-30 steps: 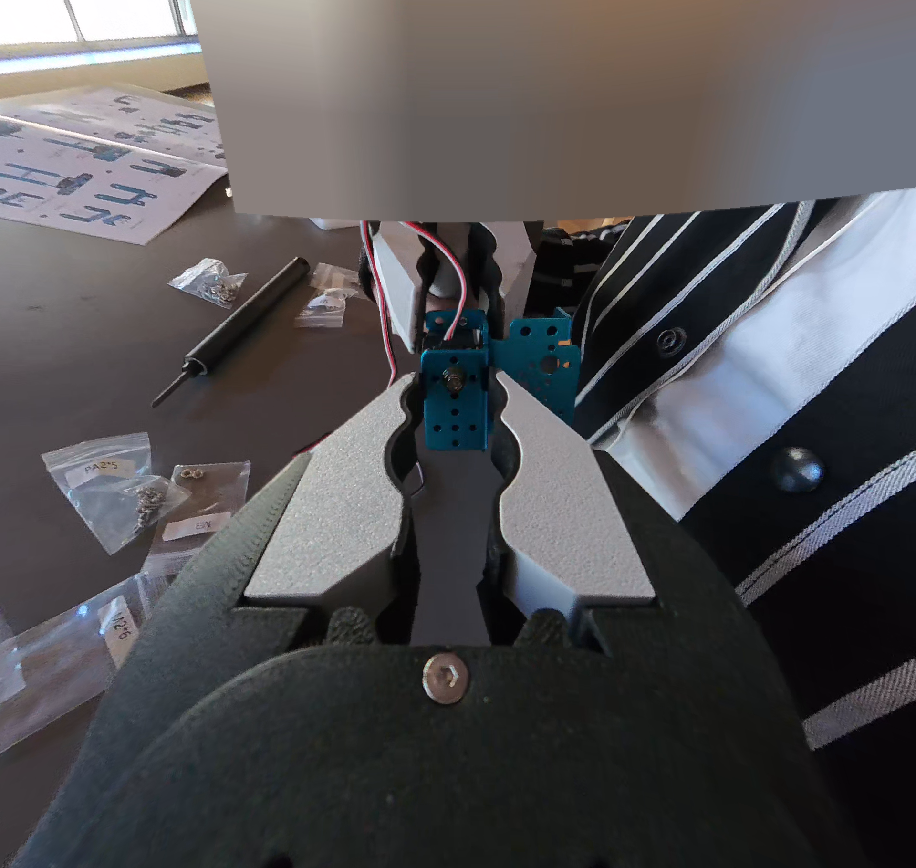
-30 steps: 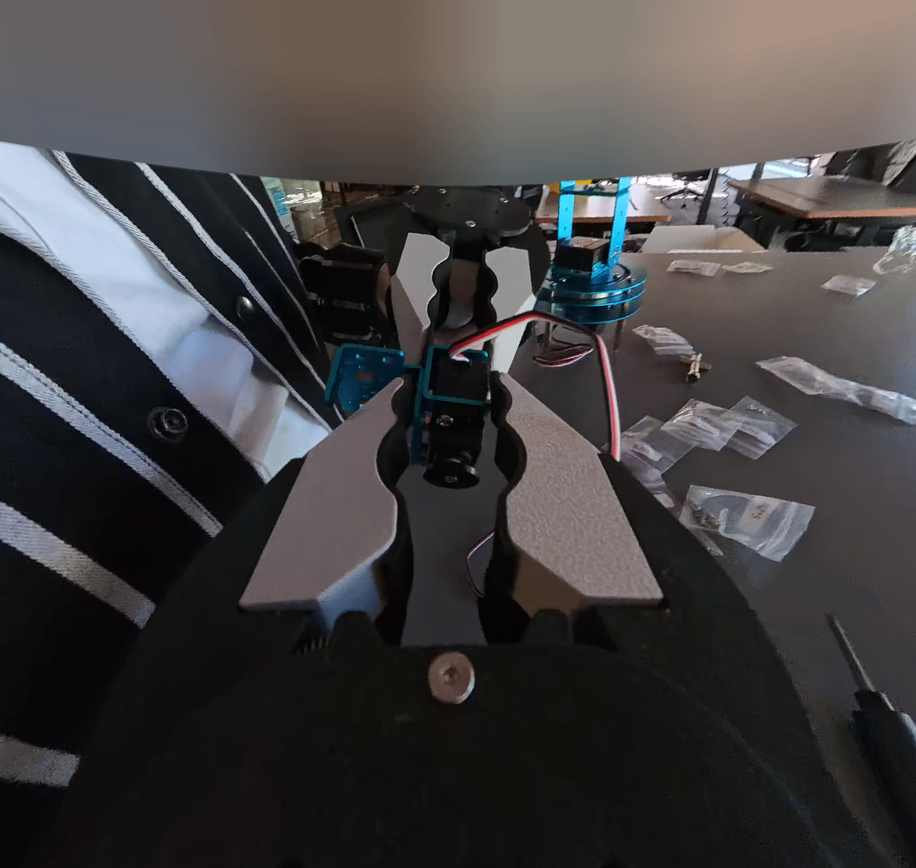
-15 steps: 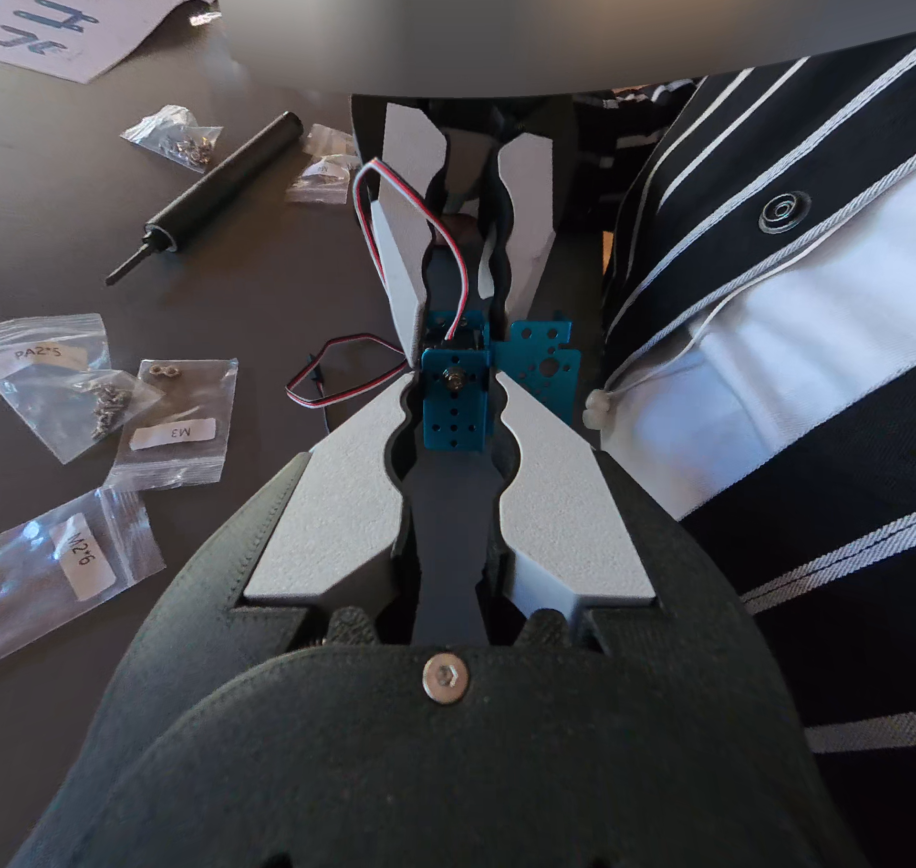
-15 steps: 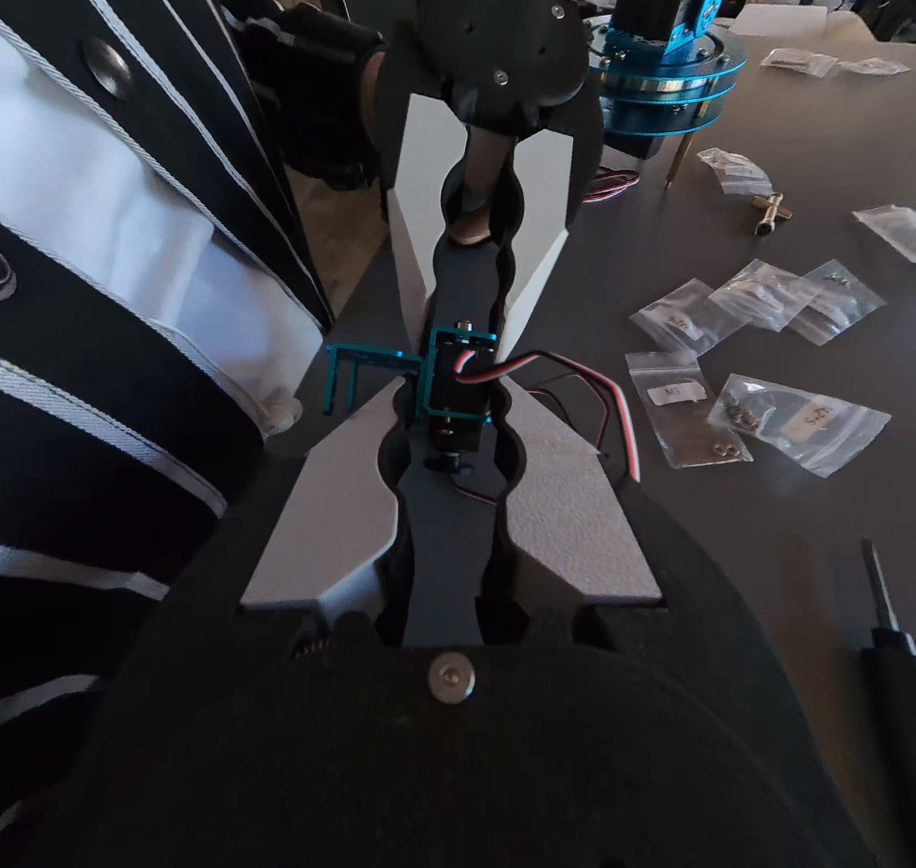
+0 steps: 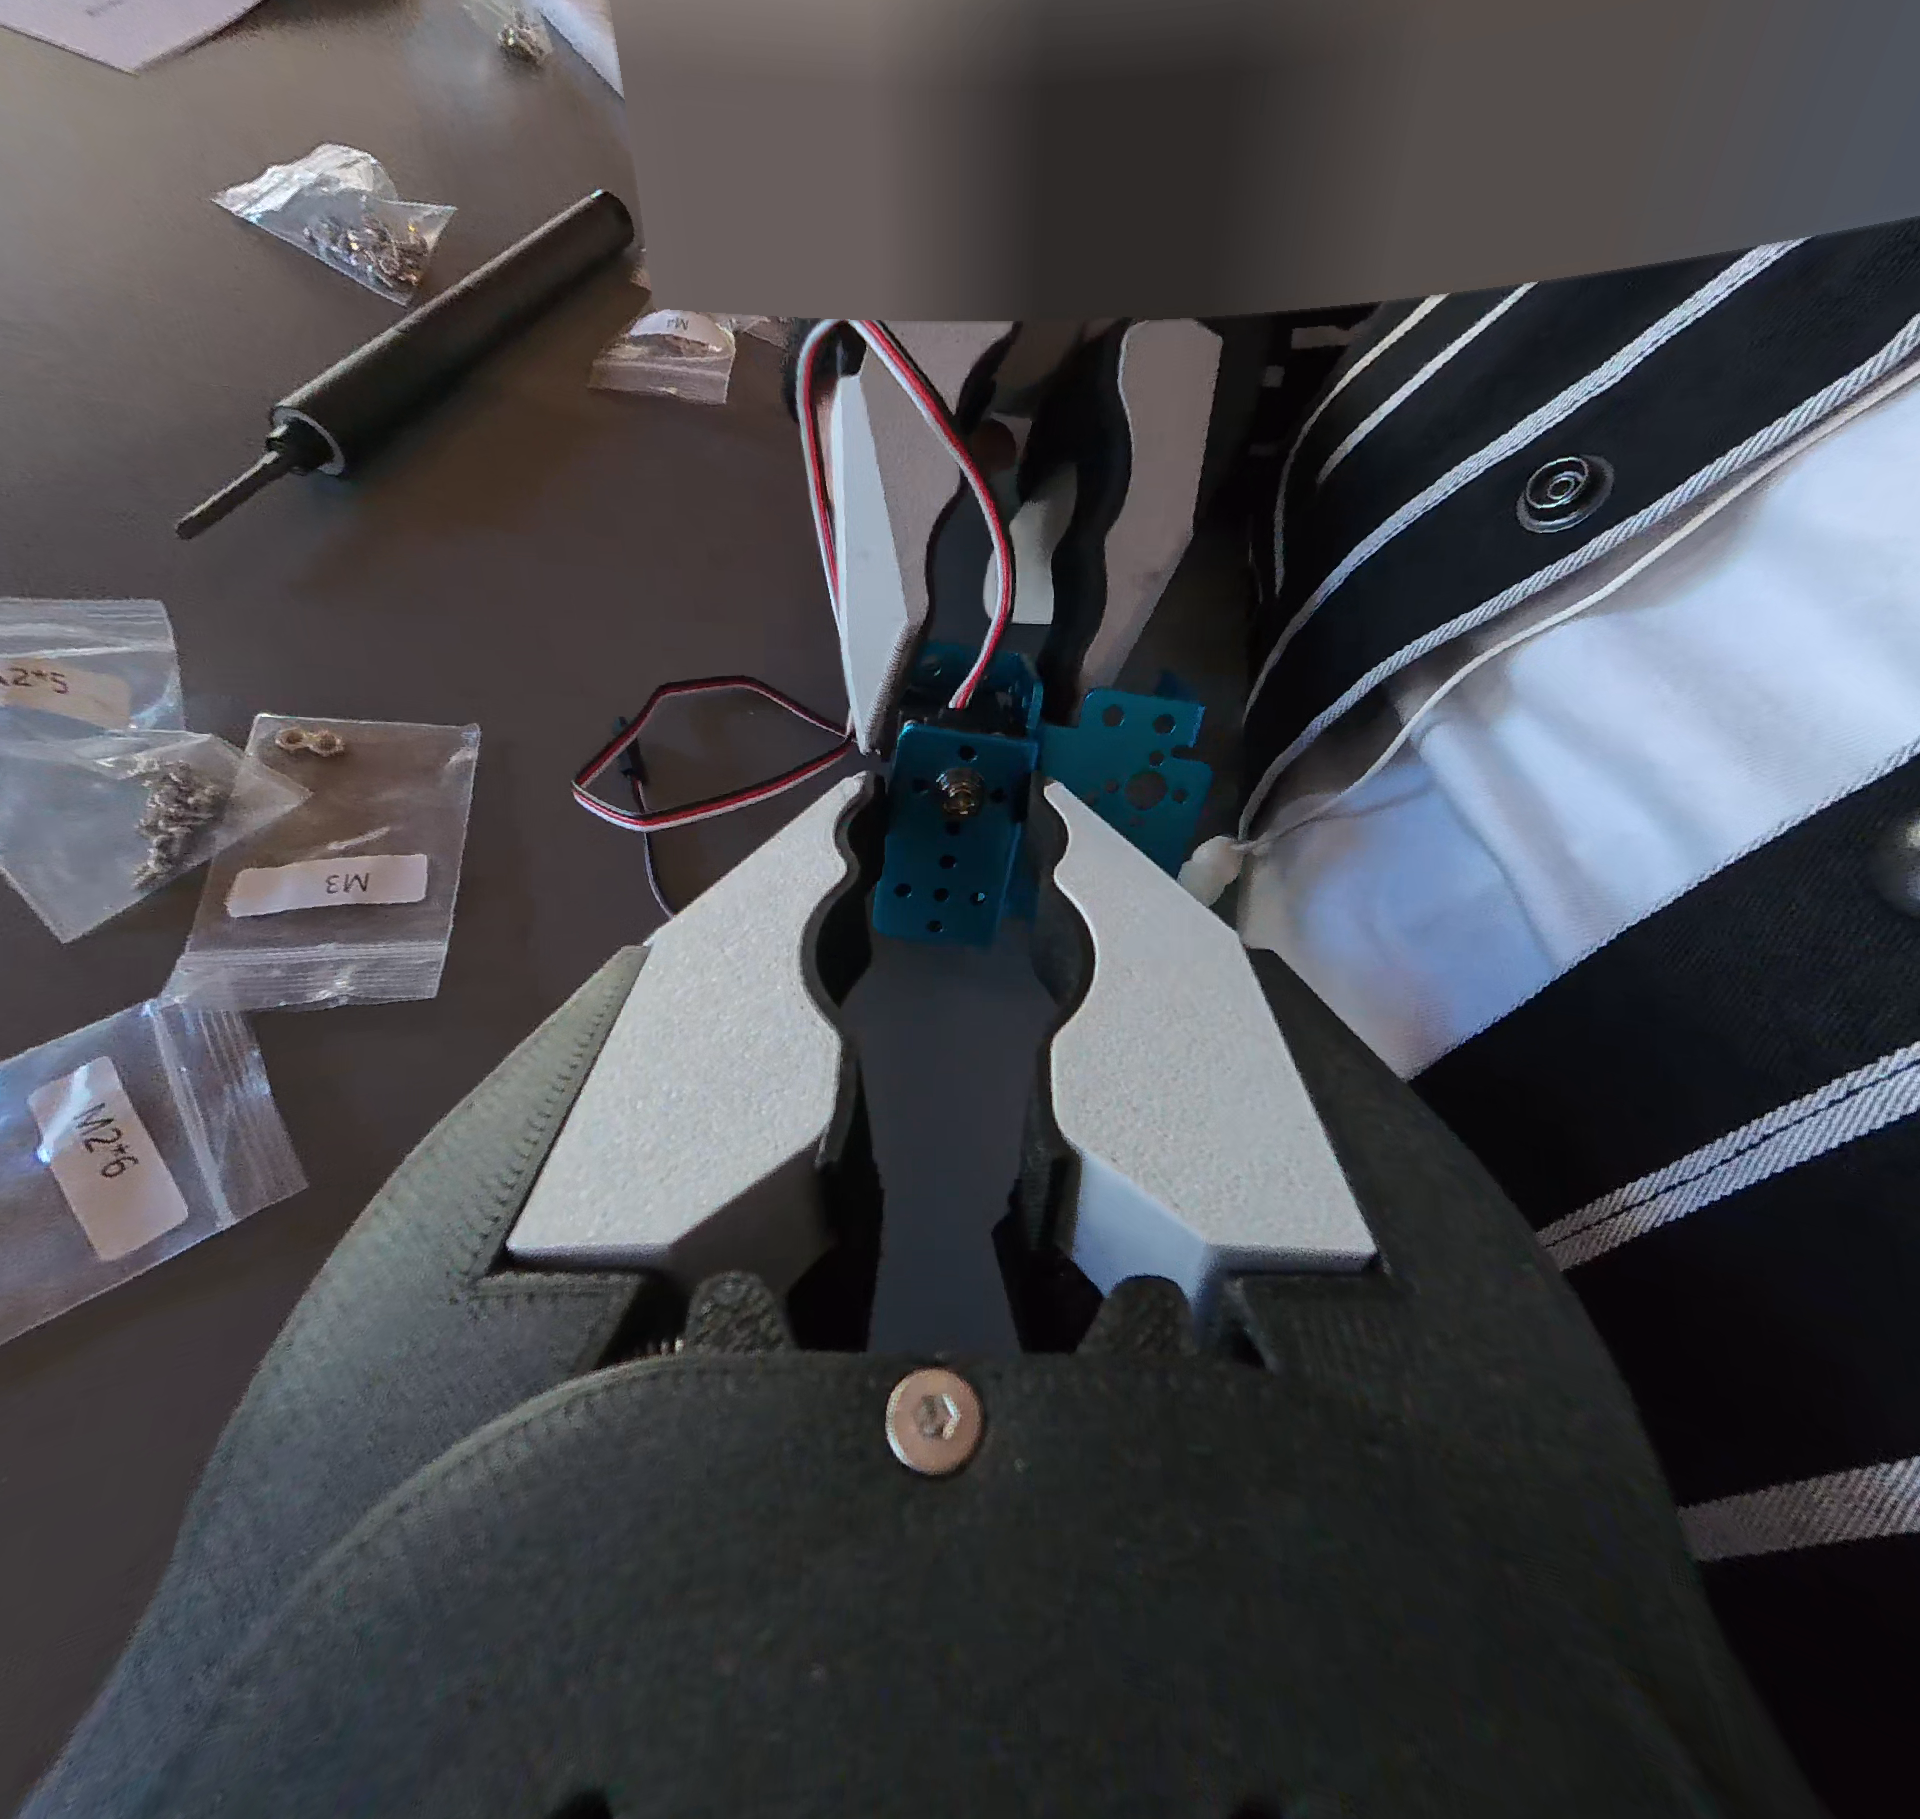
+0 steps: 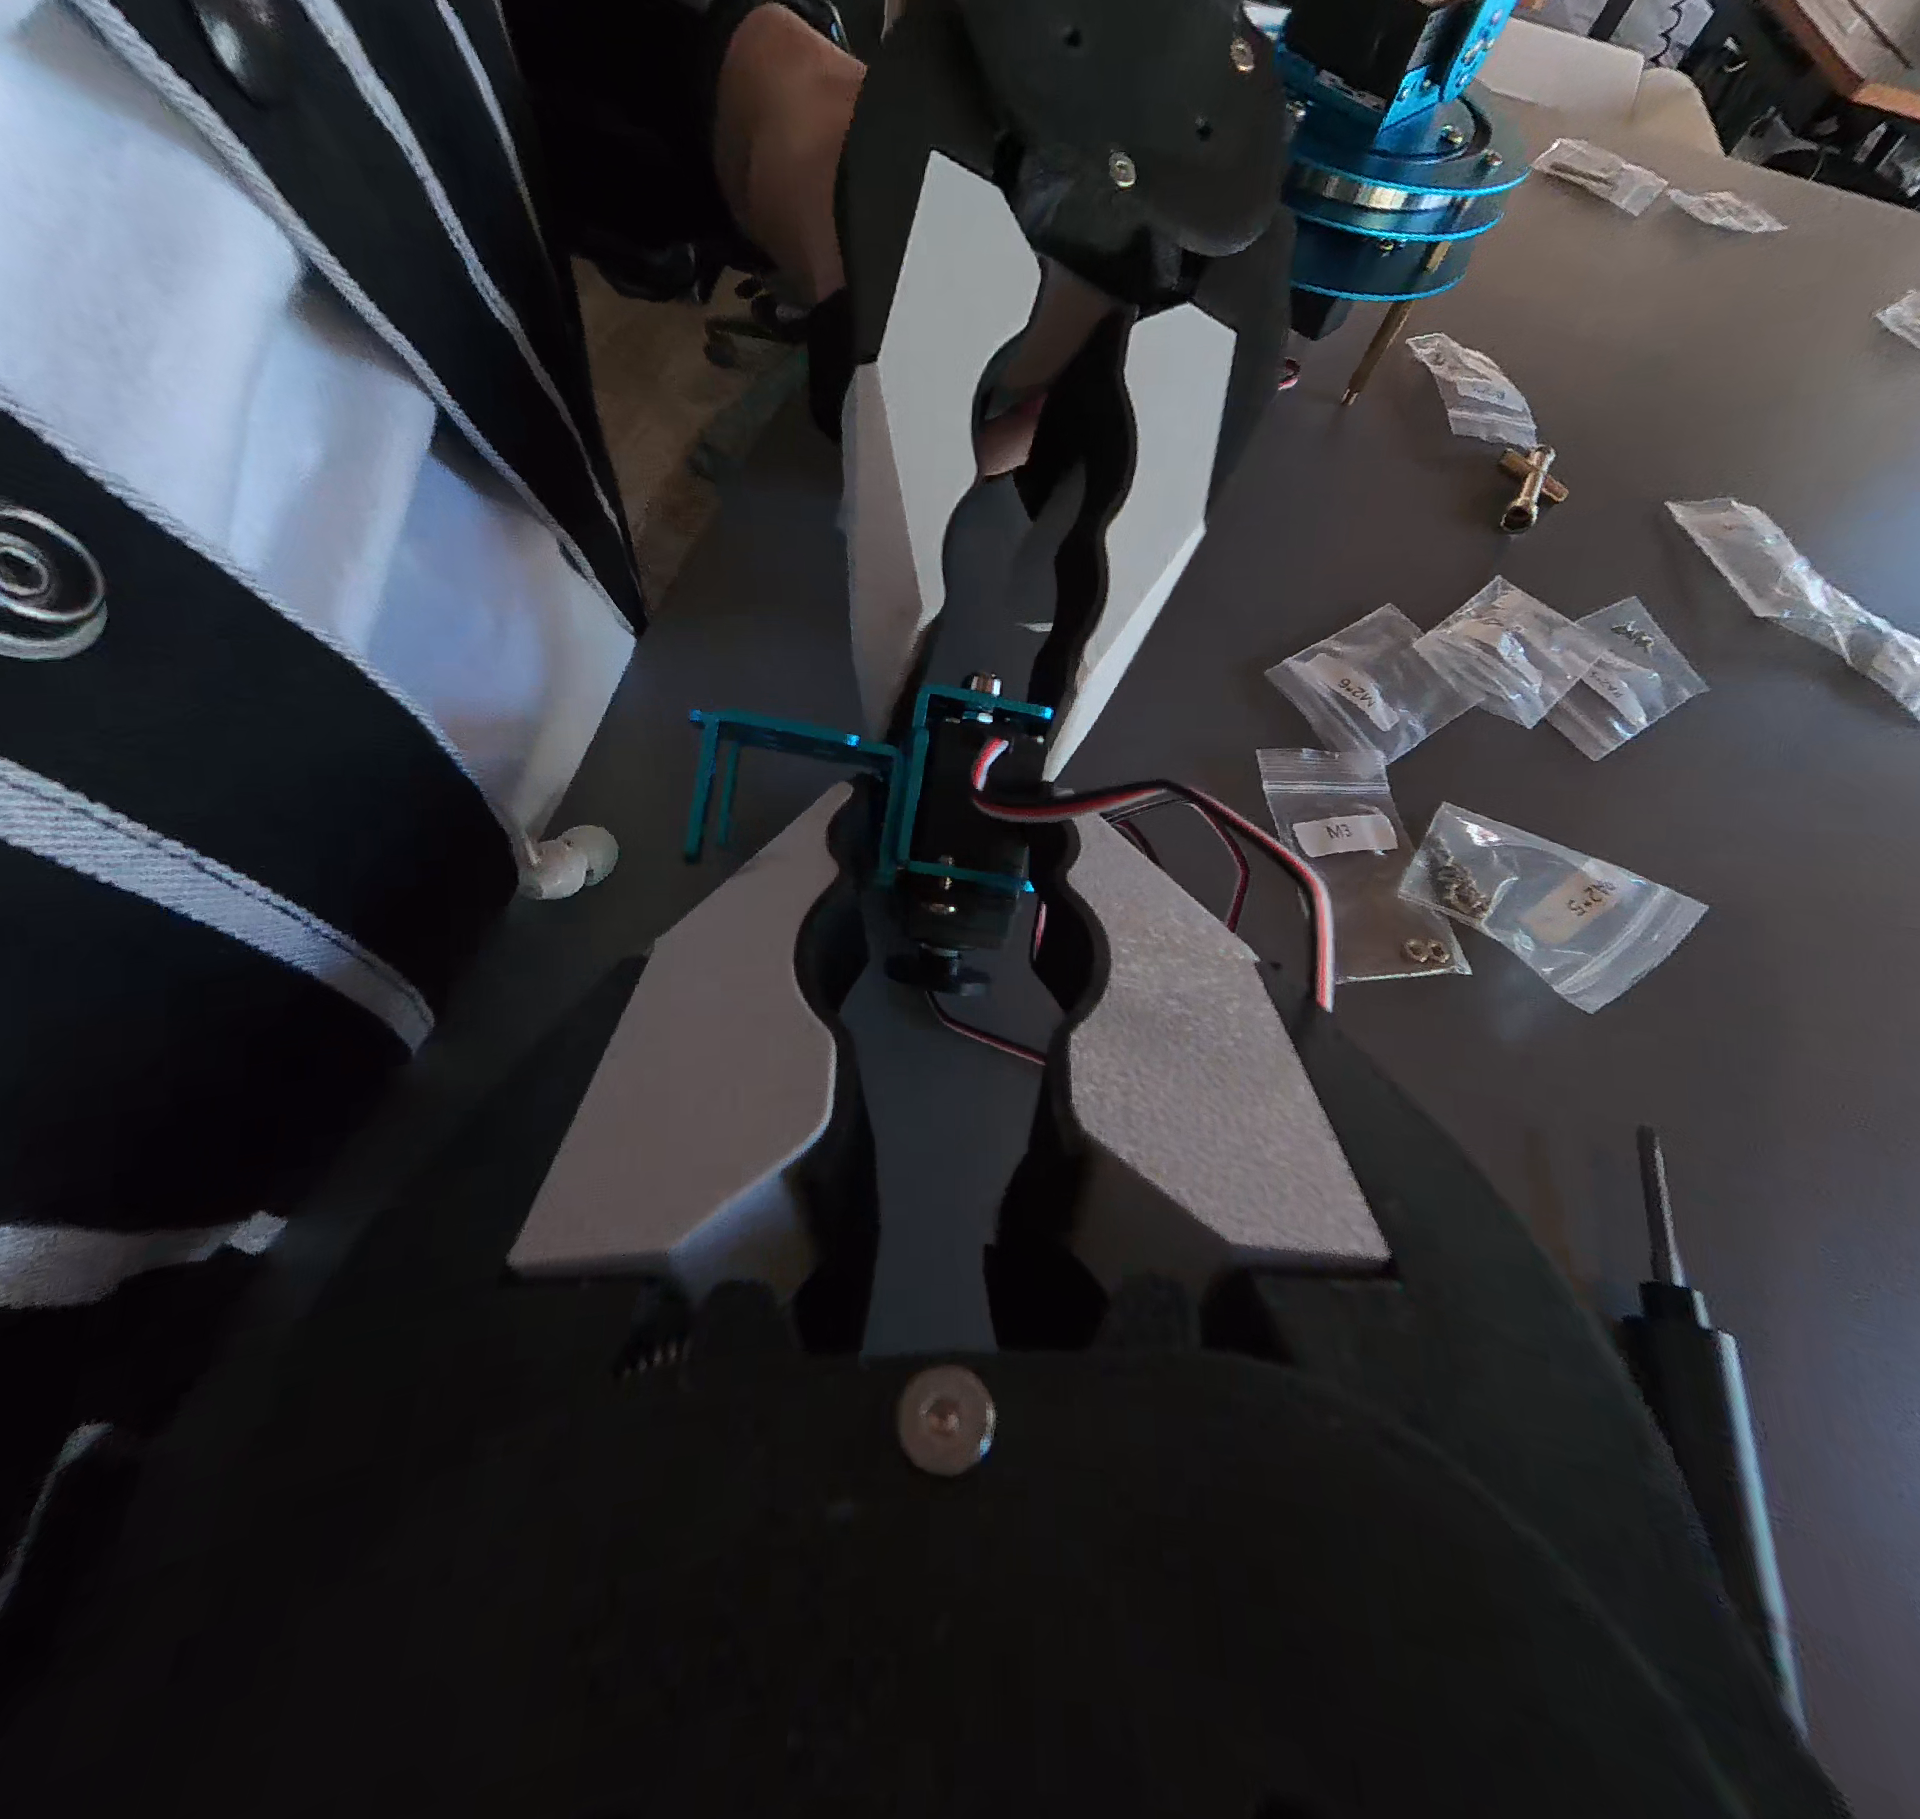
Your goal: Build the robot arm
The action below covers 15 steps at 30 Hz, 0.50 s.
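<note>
Both grippers are shut on one small assembly: a black servo (image 6: 961,834) in a blue perforated metal bracket (image 5: 951,850), with a second blue bracket piece (image 5: 1138,782) sticking out toward the person. My left gripper (image 5: 954,813) clamps the blue bracket's face. My right gripper (image 6: 951,813) clamps the servo body from the opposite side, tip to tip with the left. The servo's red, white and black wire (image 5: 717,793) loops down onto the dark table (image 5: 436,564). The assembly is held just above the table's near edge.
A black screwdriver (image 5: 436,367) lies at the left, with several small bags of screws (image 5: 322,855) around it. In the right wrist view, more bags (image 6: 1475,668), a brass tool (image 6: 1527,502) and a blue round base assembly (image 6: 1392,159) sit beyond. A person's striped shirt (image 5: 1610,730) is close by. Only a small space, under 4 cm, lies between the two pairs of fingers.
Both grippers have tilted downward toward the table, still clamped on the servo assembly. The wire's loop now rests on the table.
</note>
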Available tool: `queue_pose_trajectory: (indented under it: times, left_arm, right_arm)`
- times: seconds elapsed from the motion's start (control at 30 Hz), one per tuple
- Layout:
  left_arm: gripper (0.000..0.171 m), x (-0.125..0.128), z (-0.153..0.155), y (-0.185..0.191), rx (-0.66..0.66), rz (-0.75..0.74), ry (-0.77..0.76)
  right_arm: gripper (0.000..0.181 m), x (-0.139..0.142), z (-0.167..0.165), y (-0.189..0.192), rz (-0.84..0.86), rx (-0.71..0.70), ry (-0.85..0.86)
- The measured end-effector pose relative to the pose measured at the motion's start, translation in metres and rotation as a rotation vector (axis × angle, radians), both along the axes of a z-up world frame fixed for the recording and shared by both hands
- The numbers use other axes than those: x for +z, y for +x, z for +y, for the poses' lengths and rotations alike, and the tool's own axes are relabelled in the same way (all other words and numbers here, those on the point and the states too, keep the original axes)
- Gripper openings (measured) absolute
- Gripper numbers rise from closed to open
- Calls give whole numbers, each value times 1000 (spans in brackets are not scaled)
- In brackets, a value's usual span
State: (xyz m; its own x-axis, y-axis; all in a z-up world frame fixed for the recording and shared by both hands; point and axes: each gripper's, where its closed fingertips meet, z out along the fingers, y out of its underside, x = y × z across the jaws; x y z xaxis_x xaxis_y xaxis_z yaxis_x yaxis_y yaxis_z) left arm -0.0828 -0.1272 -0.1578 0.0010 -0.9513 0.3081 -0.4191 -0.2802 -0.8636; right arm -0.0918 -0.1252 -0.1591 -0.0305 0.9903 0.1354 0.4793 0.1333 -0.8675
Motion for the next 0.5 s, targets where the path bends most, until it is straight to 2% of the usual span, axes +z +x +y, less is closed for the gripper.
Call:
queue_pose_trajectory:
  times: [0.23,0.33,0.4,0.5]
  left_arm:
    - [26,-1,3,2,26,20,29]
    - [25,0,9,4,79,52,33]
    - [25,0,12,7,116,65,56]
    - [25,-1,14,11,170,96,128]
  right_arm:
    - [28,-1,2,1,6,-2,46]
    - [30,-2,10,3,35,-63,-134]
    - [47,-4,22,13,-3,-164,-230]
    - [48,-3,27,33,-9,-286,-463]
